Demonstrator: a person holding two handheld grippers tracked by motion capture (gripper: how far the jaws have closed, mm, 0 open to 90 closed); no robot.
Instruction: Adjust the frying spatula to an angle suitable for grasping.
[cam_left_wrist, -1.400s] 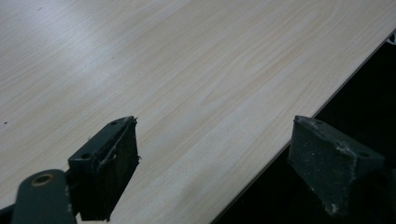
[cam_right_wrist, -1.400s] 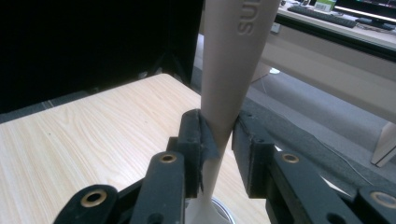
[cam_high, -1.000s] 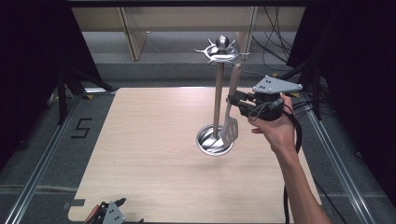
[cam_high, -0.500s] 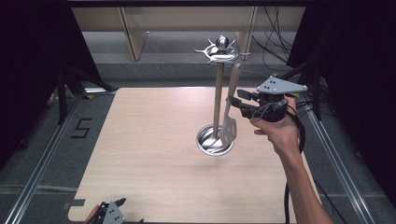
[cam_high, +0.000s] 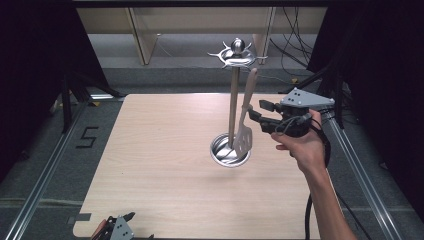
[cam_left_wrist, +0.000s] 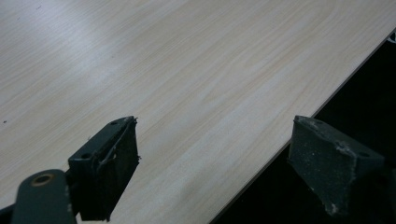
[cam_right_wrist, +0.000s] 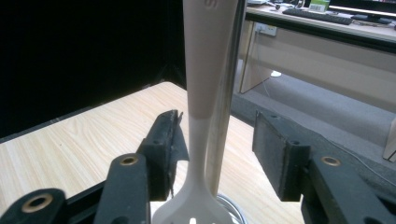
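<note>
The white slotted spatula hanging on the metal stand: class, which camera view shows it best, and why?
The high view: the white slotted spatula appears whole there, hanging from the metal stand with its blade over the round base. The right gripper view catches just its handle and blade top, close up, between that gripper's open jaws. The left gripper view shows bare wooden tabletop.

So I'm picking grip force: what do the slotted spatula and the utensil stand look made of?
The slotted spatula looks like matte plastic or silicone: pale, dull, with no sharp glints, though the handle could be wood. The utensil stand looks like polished metal: its round base and top knob give bright mirror reflections.
</note>
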